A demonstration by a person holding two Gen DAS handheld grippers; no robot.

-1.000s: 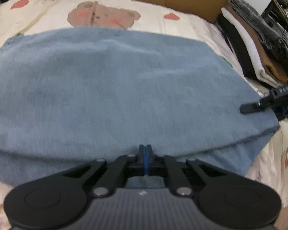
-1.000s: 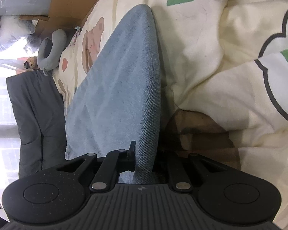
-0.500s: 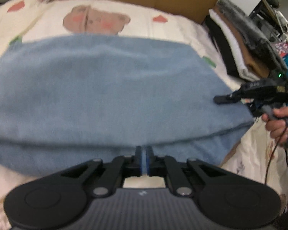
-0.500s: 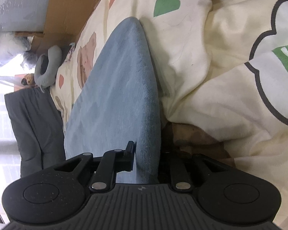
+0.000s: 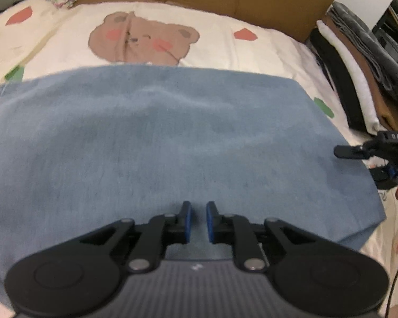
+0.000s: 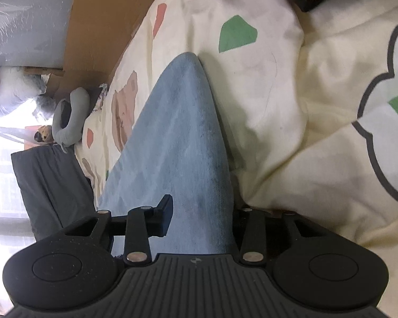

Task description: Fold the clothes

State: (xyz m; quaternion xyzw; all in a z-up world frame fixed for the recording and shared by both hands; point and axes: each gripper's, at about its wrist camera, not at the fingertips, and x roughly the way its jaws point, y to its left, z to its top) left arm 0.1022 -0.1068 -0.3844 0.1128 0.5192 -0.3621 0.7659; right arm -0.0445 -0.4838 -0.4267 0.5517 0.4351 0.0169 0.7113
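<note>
Blue garment (image 5: 172, 137) lies folded across the bedspread (image 5: 225, 47), long axis side to side. Left gripper (image 5: 197, 221) opening, empty, over near edge. Right gripper (image 6: 199, 212) opening astride the right-hand end, cloth between its jaws, pads not visibly pressing.

Both grippers' jaws opening (image 5: 197, 218) (image 6: 196, 214)

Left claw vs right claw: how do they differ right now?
1. Gap: the left claw shows a narrow gap between its blue pads; the right claw stands wider.
2. Contents: the left claw has nothing between its pads and sits over the blue cloth; the right claw has the cloth's edge lying between its fingers.
3. Place: the left claw is at the cloth's near long edge, the right at its side edge.

Shared: both are opening.
</note>
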